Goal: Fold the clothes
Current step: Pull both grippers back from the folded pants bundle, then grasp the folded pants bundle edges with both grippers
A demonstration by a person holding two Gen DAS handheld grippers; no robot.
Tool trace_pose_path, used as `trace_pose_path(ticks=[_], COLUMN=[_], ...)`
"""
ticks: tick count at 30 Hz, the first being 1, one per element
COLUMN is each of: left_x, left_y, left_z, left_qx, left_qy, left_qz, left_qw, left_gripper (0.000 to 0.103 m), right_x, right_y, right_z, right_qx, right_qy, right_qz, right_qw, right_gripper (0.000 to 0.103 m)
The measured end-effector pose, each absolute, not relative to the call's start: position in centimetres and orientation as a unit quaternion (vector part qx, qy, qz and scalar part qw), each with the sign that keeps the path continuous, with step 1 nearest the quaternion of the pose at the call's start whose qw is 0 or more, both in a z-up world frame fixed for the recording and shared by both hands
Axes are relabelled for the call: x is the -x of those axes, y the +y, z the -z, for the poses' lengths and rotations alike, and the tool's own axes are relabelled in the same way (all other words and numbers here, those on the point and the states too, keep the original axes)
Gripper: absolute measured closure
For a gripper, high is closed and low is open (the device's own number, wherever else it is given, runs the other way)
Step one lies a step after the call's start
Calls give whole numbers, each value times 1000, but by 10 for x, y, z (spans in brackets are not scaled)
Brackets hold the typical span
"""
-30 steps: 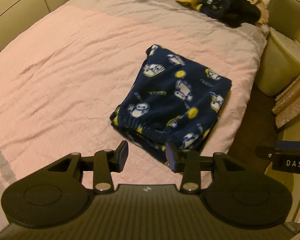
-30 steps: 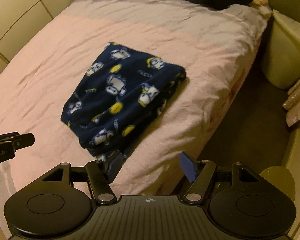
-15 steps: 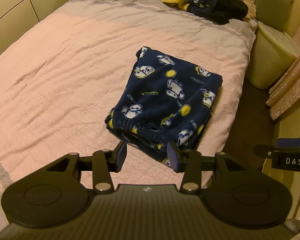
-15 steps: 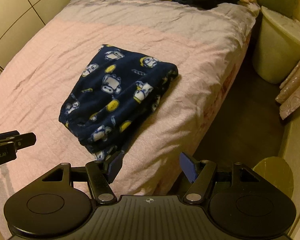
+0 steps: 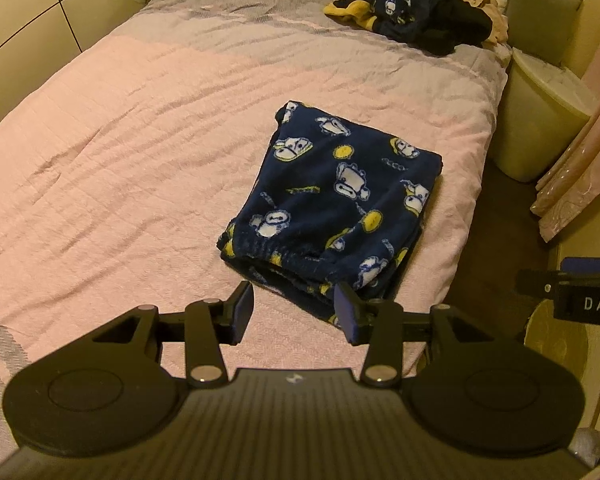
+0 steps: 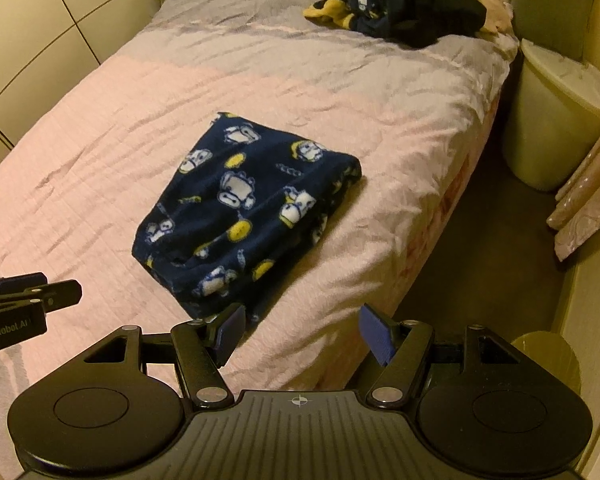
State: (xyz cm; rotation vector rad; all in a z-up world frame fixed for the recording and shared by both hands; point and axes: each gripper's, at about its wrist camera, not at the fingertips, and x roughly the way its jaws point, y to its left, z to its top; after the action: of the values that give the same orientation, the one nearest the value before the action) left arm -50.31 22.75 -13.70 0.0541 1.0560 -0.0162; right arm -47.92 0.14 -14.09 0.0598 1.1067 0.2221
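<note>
— Folded pajama pants (image 5: 336, 208), navy fleece with a cartoon print, lie on the bed (image 5: 120, 152) near its right edge in our left wrist view, waistband toward us. What room have we got?

— A wide stretch of pink cover to their left. Our left gripper (image 5: 294, 312) hangs above the near edge, jaws well apart and holding nothing; the right fingertip overlaps the pants' near corner in the picture, though we cannot tell whether it touches.

— And the right wrist view?

— One folded garment there (image 6: 248, 212), and one loose pile of clothes (image 6: 404, 4) at the far right corner of the bed. Our right gripper (image 6: 304, 332) is spread wide and empty, over the bed's right edge. Beyond that edge stand a round bin (image 6: 556, 120) and a curtain (image 6: 588, 200), narrowing the floor.
</note>
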Motion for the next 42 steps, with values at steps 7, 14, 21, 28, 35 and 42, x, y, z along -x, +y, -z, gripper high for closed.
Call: trace_pose_path(ticks=[7,14,21,28,35,42], left_x=[511,520,520,474,386,334], left_y=[230,231,254,282,284,276], left_z=[136,135,138,186,245,308], left_qx=[-18,-14,13,32,19,-23], left_qy=[501,504,484,494,470,442], left_qz=[-2,-3,11,28,85,125], left_qw=[865,864,875,869,878,888], left_gripper=[63,63,66,84,94,94], right_x=[482,486,486,460,399,354], right_y=[1,-4,-23,-25,17,60], right_z=[138,135,132,181,236,289], right_qx=[-24,-29,-58,-64,-77,-32], right_qy=[518,519,493,515,486,432], right_qz=[-112,-111,-96,-111,-150,-199], right_qw=[847,847,863,847,858,879], right_gripper=[36,36,36,54,68,68])
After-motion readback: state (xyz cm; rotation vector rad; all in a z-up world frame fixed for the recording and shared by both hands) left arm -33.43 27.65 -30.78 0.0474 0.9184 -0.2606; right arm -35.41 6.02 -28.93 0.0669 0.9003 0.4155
